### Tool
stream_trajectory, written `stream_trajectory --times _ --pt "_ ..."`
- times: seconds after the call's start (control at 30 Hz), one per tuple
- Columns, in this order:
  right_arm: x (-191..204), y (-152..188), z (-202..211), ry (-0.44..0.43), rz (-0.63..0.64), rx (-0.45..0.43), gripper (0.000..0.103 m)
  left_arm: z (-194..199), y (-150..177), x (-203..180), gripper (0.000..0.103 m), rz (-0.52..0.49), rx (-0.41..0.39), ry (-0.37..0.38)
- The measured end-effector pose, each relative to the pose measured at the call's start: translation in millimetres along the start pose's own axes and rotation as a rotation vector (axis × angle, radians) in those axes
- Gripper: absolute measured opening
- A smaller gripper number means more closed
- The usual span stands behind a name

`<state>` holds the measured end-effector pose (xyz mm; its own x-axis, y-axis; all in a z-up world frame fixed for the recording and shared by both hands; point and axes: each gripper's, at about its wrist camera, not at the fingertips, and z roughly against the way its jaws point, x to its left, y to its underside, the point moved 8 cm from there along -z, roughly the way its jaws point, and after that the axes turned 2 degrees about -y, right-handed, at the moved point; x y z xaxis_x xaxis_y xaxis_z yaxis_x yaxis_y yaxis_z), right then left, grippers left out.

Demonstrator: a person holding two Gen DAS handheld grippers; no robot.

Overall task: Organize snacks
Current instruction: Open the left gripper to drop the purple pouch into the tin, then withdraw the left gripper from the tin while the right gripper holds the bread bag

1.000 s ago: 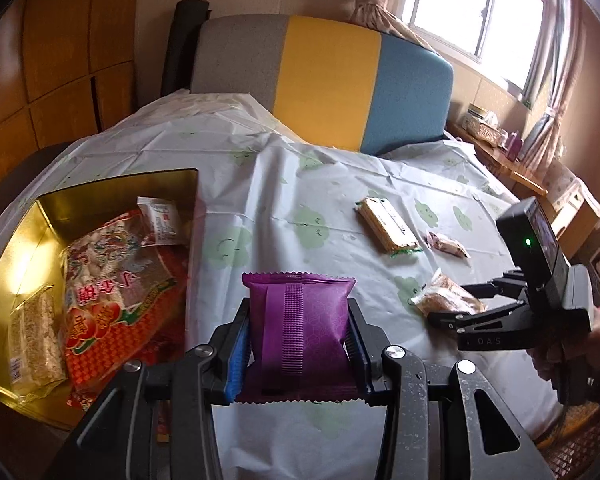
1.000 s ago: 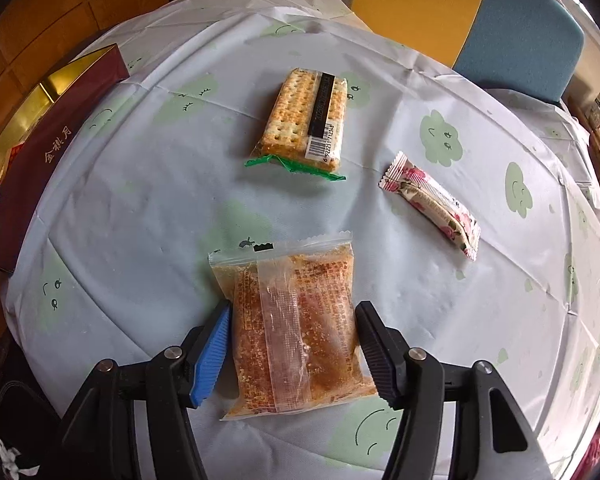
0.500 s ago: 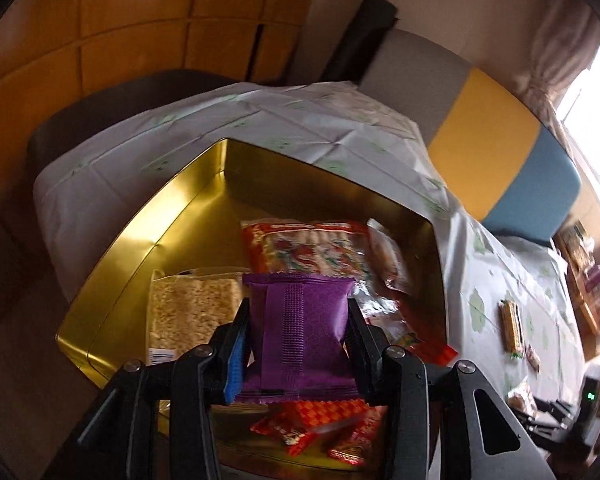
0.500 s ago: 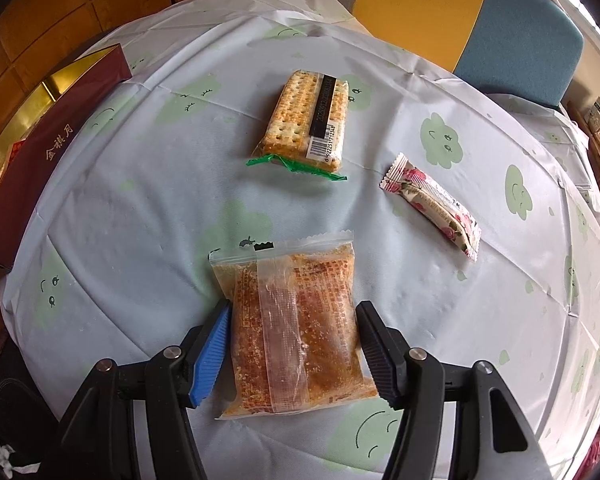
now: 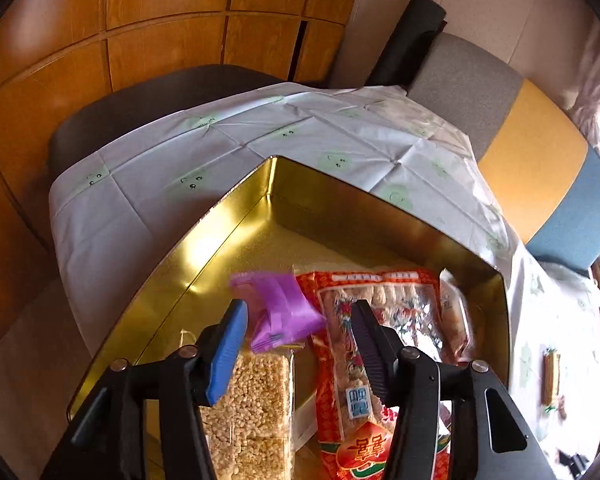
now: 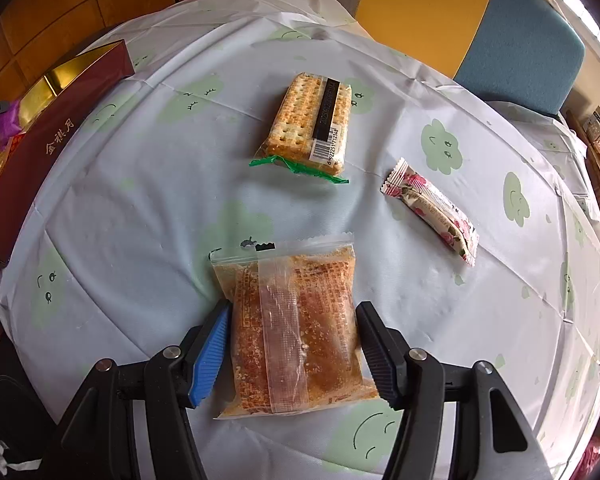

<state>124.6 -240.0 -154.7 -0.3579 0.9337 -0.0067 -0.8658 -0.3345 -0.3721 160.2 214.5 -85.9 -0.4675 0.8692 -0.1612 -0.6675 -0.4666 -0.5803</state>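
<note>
1. Over at the left, the left hand-held gripper (image 5: 298, 330) hangs above the gold-lined rectangular tin box (image 5: 228, 216) with its jaws spread apart. The small purple foil snack pouch (image 5: 278, 312) sits tilted and blurred between them, touching neither pad that I can make out; it looks loose and on its way into the box.
2. That pouch looks light, puffy and slick. I would take it across its padded middle, not by the crimped ends, which would slide out.
3. Inside the box lie a clear packet of puffed-rice bars (image 5: 252, 408), a large red printed bag of snacks (image 5: 380, 328) and, at the far right wall, a narrow clear-wrapped piece (image 5: 454, 312). The far corner of the box shows bare gold floor.
4. On the tabletop (image 6: 140, 208), the right hand-held gripper (image 6: 292, 344) has its jaws set on either side of a clear plastic bag of crumbly orange-brown cake (image 6: 294, 328), close to its edges; whether they press it I cannot tell.
5. This bag seems soft and fragile: a hard squeeze would likely crush it. A light hold across the width seems wise.
6. Farther back lies a clear-wrapped stack of square crackers with a green-edged seal (image 6: 312, 120), stiff but brittle; to the right is a slim floral-printed wrapped bar (image 6: 432, 210), light and easy to pinch at mid-length.
</note>
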Motion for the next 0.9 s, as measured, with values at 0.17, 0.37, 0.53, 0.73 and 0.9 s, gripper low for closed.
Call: stream_trajectory --times 0.17,0.37,0.53,0.73,0.9 --pt "-0.8 -1.2 0.5 -0.001 0.004 0.003 0.063 3.7 23.7 -5.0 0.054 -0.063 -0.006 -0.027" --pt "0.2 -2.8 0.3 0.005 0.013 0.0 0.063 10.7 44.3 -15.2 0.054 -0.101 0.008 -0.016" --pt "0.3 -1.4 -0.3 0.01 0.021 -0.005 0.063 22.2 53.6 -25.4 0.054 -0.141 -0.009 -0.001" --pt "-1.4 -1.4 -0.7 0.031 0.022 -0.009 0.07 30.5 61.2 -34.4 0.054 -0.162 -0.002 0.018" --pt "-2.2 -2.2 -1.4 0.039 0.033 -0.012 0.07 37.4 67.0 -39.9 0.054 -0.179 -0.003 0.028"
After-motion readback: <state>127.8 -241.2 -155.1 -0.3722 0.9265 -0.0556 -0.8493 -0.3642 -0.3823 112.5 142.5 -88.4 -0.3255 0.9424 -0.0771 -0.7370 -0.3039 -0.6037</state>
